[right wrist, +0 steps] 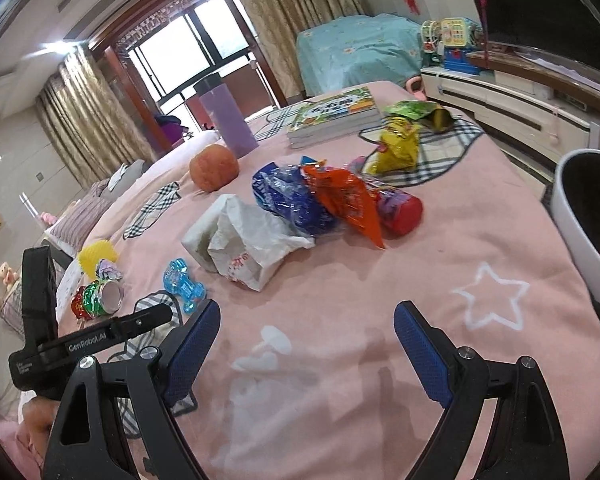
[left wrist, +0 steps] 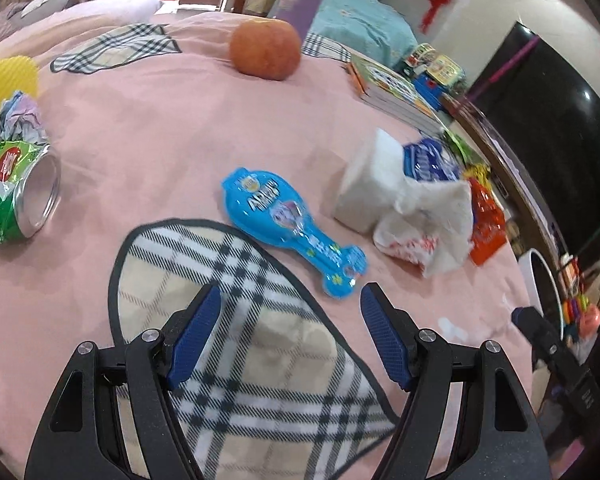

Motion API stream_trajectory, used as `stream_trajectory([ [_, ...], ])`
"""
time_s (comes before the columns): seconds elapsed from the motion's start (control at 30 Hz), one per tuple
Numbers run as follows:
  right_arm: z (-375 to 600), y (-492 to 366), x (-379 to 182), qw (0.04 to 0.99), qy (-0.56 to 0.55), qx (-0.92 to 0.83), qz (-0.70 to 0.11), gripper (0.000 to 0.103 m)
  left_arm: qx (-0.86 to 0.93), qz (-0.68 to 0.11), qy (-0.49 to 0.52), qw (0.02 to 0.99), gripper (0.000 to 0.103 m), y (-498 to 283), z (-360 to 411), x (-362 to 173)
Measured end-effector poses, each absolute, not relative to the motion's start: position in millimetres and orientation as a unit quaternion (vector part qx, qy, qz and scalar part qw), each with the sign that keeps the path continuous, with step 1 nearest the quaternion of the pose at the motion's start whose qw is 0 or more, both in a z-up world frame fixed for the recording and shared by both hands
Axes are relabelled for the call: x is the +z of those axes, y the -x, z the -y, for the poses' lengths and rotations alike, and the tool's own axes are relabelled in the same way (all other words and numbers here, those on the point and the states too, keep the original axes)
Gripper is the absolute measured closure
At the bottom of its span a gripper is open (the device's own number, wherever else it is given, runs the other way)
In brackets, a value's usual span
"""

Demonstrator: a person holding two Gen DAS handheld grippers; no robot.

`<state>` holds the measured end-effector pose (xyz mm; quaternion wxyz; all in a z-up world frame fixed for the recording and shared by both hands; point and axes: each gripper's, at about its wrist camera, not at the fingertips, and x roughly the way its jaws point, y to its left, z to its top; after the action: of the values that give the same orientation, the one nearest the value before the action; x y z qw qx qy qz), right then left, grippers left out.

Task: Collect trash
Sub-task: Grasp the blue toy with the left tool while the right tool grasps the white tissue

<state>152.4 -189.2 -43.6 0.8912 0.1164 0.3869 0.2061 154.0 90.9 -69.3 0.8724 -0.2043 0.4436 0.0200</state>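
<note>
Two grippers are hovering over a bed covered in a pink blanket (right wrist: 440, 240), both with their blue pads spread wide and nothing between them. The left gripper (left wrist: 290, 304) is hanging above a plaid patch (left wrist: 236, 320) sewn into the blanket, with a blue bone-shaped package (left wrist: 288, 224) lying just beyond its fingertips. The right gripper (right wrist: 306, 322) is pointing down over bare pink blanket beside a white star outline (right wrist: 490, 298), and the left gripper's black body is showing at the left edge of its view.

Most of the trash is sitting in a cluster near the middle of the bed: a crumpled white paper bag (right wrist: 244, 240) is touching a blue plastic wrapper (right wrist: 288, 200), which is lying against an orange wrapper (right wrist: 348, 204) and a red-ended tube (right wrist: 400, 208). Farther back, a yellow wrapper (right wrist: 396, 148) and a green snack bag (right wrist: 416, 110) are resting on another plaid patch near a stack of books (right wrist: 332, 114). A crushed green can (left wrist: 16, 192) is lying on its side well apart from the cluster, next to a yellow spiky object (left wrist: 8, 80) and a wad of paper. An orange fruit (left wrist: 265, 49) and a purple bottle (right wrist: 226, 116) are standing farther up the bed. A white bin (right wrist: 580, 236) with a dark inside is standing at the bed's right edge.
</note>
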Motion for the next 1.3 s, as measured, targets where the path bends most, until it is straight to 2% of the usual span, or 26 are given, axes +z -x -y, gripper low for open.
stream_trajectory([
  [0.27, 161.0, -172.5, -46.0, 0.888, -0.096, 0.230, -0.387, 0.017, 0.030, -0.446, 0.210, 0.870, 0.029, -178.4, -99.9, -68.8],
  [0.47, 141.5, -193.0, -48.8, 0.887, -0.079, 0.238, -0.387, 0.029, 0.034, -0.451, 0.171, 0.875, 0.032, -192.4, -90.4, -72.0],
  [0.6, 130.5, -209.6, -56.9, 0.884, -0.065, 0.232, -0.401, 0.047, 0.035, -0.448, 0.127, 0.884, 0.044, -196.6, -78.9, -74.3],
  [0.67, 127.1, -214.5, -61.5, 0.881, -0.061, 0.229, -0.410, 0.063, 0.031, -0.443, 0.109, 0.889, 0.055, -196.1, -74.9, -75.4],
  [0.7, 126.4, -214.8, -62.9, 0.880, -0.060, 0.229, -0.412, 0.077, 0.026, -0.441, 0.108, 0.891, 0.064, -195.6, -74.3, -75.4],
  [0.73, 125.3, -215.2, -64.9, 0.878, -0.057, 0.227, -0.417, 0.077, 0.019, -0.438, 0.107, 0.892, 0.071, -194.4, -73.7, -75.5],
  [0.8, 127.3, -211.2, -65.0, 0.880, -0.059, 0.227, -0.413, 0.080, 0.010, -0.436, 0.106, 0.894, 0.076, -192.7, -72.1, -75.0],
  [0.93, 134.3, -202.2, -63.9, 0.879, -0.072, 0.229, -0.413, 0.086, -0.008, -0.432, 0.104, 0.896, 0.083, -183.8, -67.2, -72.1],
  [1.1, 146.8, -185.6, -58.3, 0.880, -0.081, 0.228, -0.408, 0.088, -0.032, -0.426, 0.106, 0.898, 0.089, -164.4, -56.3, -64.5],
  [1.3, 171.8, -162.8, -48.9, 0.887, -0.099, 0.217, -0.396, 0.088, -0.069, -0.414, 0.092, 0.903, 0.090, -142.2, -30.8, -54.0],
])
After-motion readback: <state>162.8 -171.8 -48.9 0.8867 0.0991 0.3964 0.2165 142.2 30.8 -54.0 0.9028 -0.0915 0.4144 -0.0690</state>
